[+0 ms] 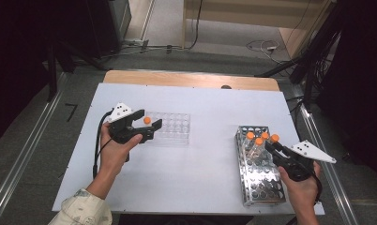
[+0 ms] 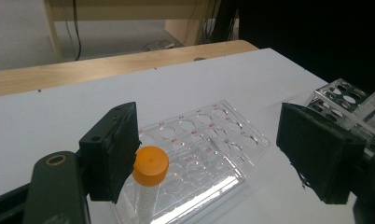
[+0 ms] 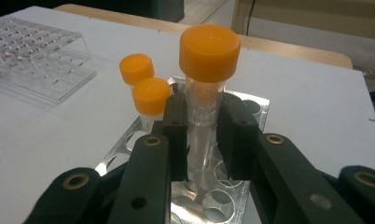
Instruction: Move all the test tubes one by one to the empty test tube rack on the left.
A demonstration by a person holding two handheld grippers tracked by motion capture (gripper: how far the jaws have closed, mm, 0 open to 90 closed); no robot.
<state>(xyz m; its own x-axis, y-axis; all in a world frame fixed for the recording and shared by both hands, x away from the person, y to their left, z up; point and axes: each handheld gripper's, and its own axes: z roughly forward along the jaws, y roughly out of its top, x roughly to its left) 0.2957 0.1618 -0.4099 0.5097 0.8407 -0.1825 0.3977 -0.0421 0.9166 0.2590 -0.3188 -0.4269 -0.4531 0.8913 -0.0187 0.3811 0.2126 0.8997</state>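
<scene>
My right gripper [image 3: 202,135] clamps an orange-capped clear plastic tube [image 3: 205,88] standing in the perforated metal rack [image 3: 251,105], while my left gripper [image 2: 213,154] gapes beside another orange-capped tube [image 2: 147,179] in the clear plastic rack [image 2: 209,140].

A lab or research workspace. A white table top [image 1: 186,164] on a wooden bench holds a clear plastic tube rack [image 1: 170,127] and a metal tube rack [image 1: 259,176] with orange-capped sample tubes [image 1: 259,140]. Grey floor, loose cables [image 1: 261,45] and dark equipment stands surround it.
</scene>
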